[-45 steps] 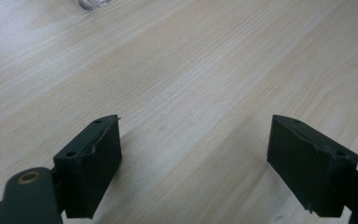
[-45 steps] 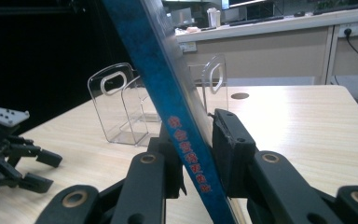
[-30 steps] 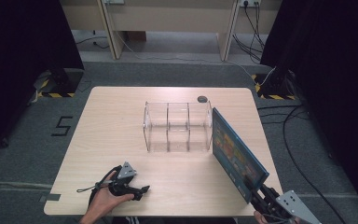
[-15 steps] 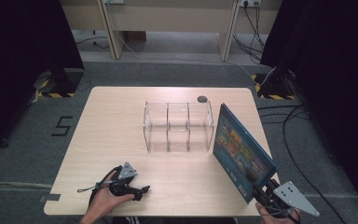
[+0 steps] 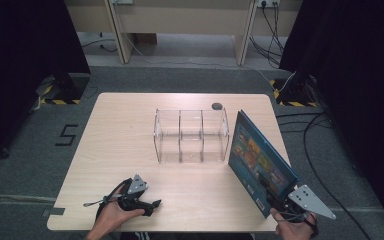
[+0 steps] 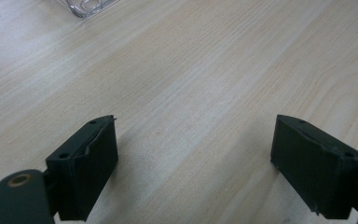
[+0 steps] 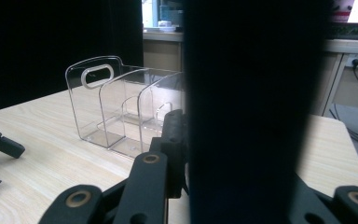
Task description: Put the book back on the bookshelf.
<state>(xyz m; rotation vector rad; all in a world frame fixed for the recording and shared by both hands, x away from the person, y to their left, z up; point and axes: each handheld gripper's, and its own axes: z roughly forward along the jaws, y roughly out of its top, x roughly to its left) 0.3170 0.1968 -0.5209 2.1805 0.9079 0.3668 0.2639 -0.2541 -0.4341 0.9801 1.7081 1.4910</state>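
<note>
Book held up beside the rack.
Your right gripper clamps the book; your left gripper rests released on the table, rack between.

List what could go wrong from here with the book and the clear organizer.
The right gripper pinches the book only by its lower corner, so the tilted book could swing or slip out. The clear organizer stands free and looks light; a nudge from the book's edge might push it. The left gripper rests open, away from the organizer, not steadying it.
</note>
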